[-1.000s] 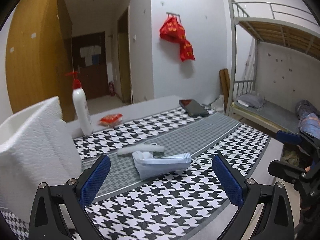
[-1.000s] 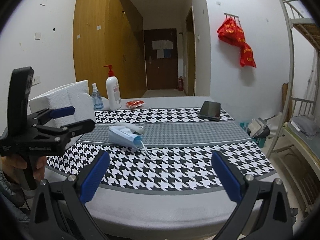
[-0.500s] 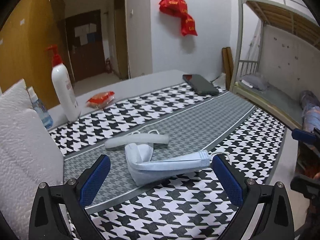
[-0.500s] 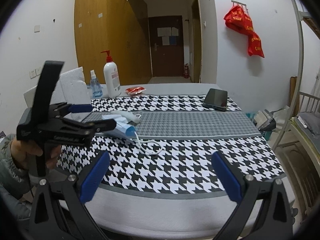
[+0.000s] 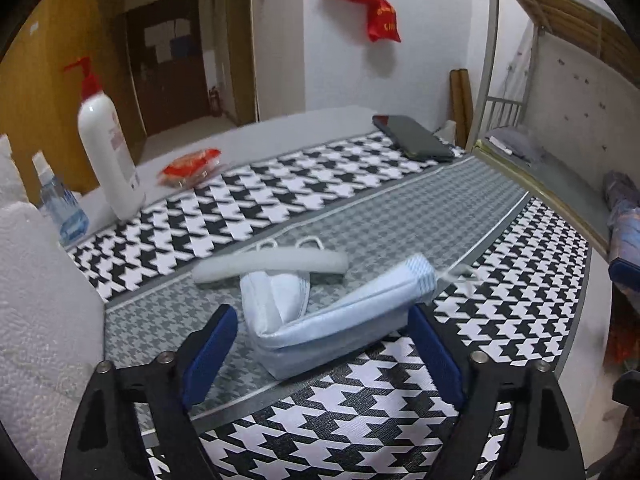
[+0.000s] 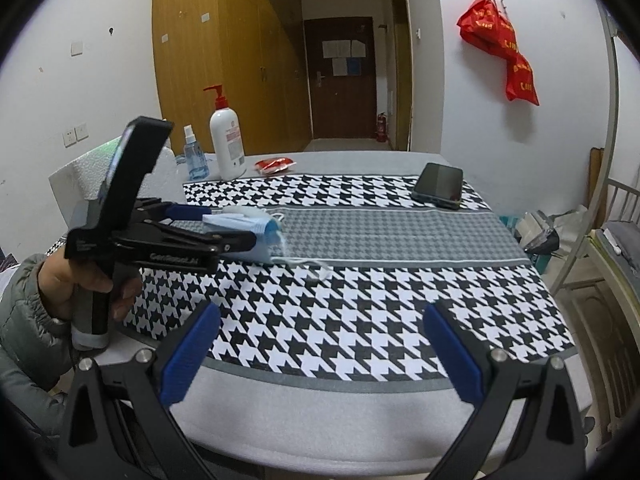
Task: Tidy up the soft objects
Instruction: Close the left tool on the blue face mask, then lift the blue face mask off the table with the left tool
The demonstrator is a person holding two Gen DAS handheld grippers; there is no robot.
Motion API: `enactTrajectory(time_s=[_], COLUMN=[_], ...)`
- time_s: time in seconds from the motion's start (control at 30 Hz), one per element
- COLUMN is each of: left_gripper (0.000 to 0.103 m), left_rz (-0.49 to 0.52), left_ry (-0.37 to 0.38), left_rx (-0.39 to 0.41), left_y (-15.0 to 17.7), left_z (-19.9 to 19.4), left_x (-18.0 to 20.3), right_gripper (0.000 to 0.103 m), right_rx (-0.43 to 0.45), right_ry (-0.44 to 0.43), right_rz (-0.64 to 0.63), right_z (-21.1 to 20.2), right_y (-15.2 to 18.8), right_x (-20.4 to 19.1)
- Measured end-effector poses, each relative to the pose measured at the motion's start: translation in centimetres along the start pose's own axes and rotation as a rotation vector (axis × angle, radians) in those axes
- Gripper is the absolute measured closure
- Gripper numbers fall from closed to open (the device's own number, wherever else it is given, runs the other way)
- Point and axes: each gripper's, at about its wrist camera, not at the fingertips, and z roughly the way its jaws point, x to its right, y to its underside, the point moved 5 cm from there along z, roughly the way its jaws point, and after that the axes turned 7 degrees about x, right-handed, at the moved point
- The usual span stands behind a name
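Observation:
A folded stack of light blue face masks [image 5: 328, 320] lies on the grey band of the houndstooth cloth, its ear loops trailing to the right. My left gripper [image 5: 324, 344] has come down over it with the stack between the blue pads. Its jaws are closing, and the pads stand just off the masks' ends. A white rolled strip [image 5: 272, 264] lies right behind the masks. In the right wrist view a hand holds the left gripper [image 6: 224, 226] at the masks [image 6: 256, 236]. My right gripper [image 6: 320, 356] hangs open over the table's near edge with nothing in it.
A white paper towel stack [image 5: 40, 300] stands at the left. Behind it are a spray bottle [image 5: 64, 208], a white pump bottle [image 5: 106, 148] and a red packet [image 5: 190, 166]. A dark phone [image 5: 416, 142] lies at the far right corner. A bunk bed frame [image 5: 520, 120] stands to the right.
The left gripper has moved forward and down onto the masks, which now sit between its pads, and its jaws have narrowed. The right gripper has tilted slightly down.

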Motion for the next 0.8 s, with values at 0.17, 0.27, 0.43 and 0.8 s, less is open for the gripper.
enactTrajectory(time_s=[0.17,0.27,0.43,0.8], left_gripper=[0.035,0.043,0.062,0.084], left_rz=[-0.030,-0.040,-0.069,-0.057], left_ry=[0.033,0.041,0.080,0.159], left_rx=[-0.026,-0.035,-0.043,0.012], left_y=[0.2,0.4,0.3,0.0], left_z=[0.6,0.7,1.0,0.0], left_x=[-0.2,-0.3,-0.6,0.2], right_gripper=[0.001,0.001,0.001,0.001], right_rx=[-0.013,-0.012,-0.018,-0.021], right_ry=[-0.005,-0.006,-0.009,0.006], right_rz=[-0.006,-0.007,0.003,0.005], right_z=[0.2,0.1,0.2,-1.0], right_y=[0.1,0.1,0.5,1.0], right_x=[0.0,0.0,0.1,0.2])
